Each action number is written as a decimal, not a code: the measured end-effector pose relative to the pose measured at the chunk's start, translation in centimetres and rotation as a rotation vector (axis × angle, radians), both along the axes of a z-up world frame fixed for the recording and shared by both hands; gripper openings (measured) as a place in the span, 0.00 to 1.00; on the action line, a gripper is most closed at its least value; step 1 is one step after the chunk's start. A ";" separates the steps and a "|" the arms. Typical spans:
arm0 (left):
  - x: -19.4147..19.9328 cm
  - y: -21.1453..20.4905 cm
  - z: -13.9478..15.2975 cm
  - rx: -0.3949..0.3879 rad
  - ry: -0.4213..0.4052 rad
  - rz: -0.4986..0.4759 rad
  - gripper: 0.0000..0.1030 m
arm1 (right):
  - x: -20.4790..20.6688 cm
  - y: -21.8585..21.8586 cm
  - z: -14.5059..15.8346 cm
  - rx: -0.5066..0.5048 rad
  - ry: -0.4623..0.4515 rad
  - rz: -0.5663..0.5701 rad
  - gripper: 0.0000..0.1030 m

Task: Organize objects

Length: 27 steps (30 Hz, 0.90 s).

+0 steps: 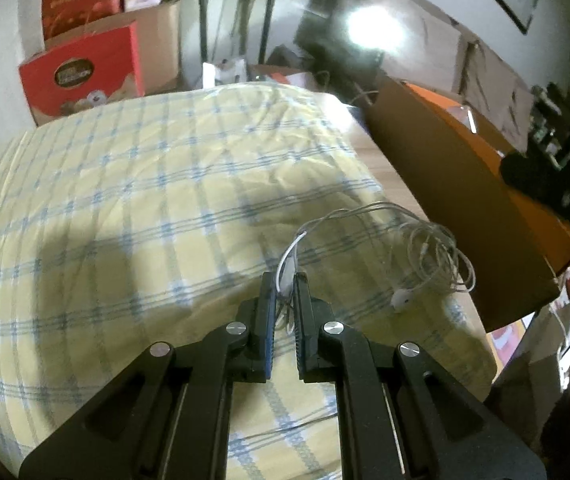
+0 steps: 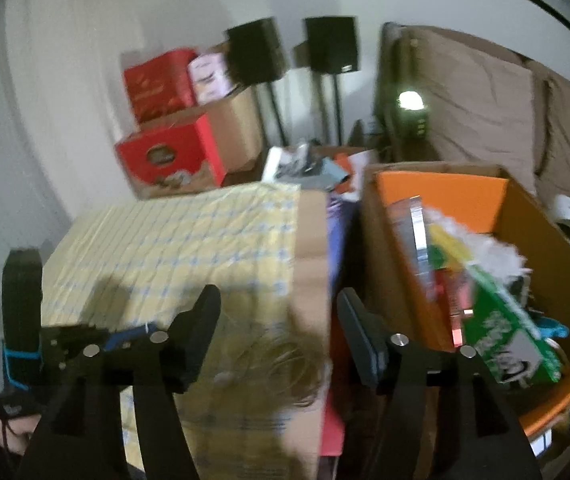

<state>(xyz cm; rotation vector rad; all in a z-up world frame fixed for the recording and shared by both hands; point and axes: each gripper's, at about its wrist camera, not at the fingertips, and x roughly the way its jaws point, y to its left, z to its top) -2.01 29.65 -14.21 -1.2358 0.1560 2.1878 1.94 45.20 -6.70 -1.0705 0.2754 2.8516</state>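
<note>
Left wrist view: left gripper (image 1: 285,280) nearest, jaws pinched together on the white cable of the earphones (image 1: 425,256). The rest of the cable lies in a loose tangle just right of the fingertips, on the yellow checked cloth (image 1: 145,200), with one white earbud (image 1: 400,300) resting on the cloth near the right finger. Cloth covers most of the surface; bare wood strip shows along its right edge. Cardboard box (image 1: 445,200) with orange lining stands just right of the surface. Red boxes (image 1: 81,68) stacked far back left.

Right wrist view, blurred: right gripper (image 2: 277,300) nearest, jaws wide apart, nothing between them. It hangs over the cloth's (image 2: 173,240) right edge and the gap beside the box (image 2: 525,248). Earphone tangle (image 2: 285,364) shows faintly below the fingers, on the surface. The left gripper (image 2: 21,292) is at far left over the cloth. The box holds a green pack (image 2: 501,320) and other clutter. Two black speakers (image 2: 293,48) on stands at the back wall.
</note>
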 end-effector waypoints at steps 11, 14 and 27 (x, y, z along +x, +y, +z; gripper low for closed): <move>0.2 -0.8 0.4 -0.001 0.002 0.026 0.08 | -1.1 0.5 -3.1 -0.003 -0.066 -0.001 0.77; 0.0 -0.7 0.2 -0.003 -0.007 0.022 0.08 | -2.0 -0.2 -4.3 0.008 -0.096 0.022 0.77; 0.2 -0.5 0.1 -0.004 -0.003 0.029 0.08 | -2.8 -2.7 -7.0 -0.002 -0.026 0.088 0.77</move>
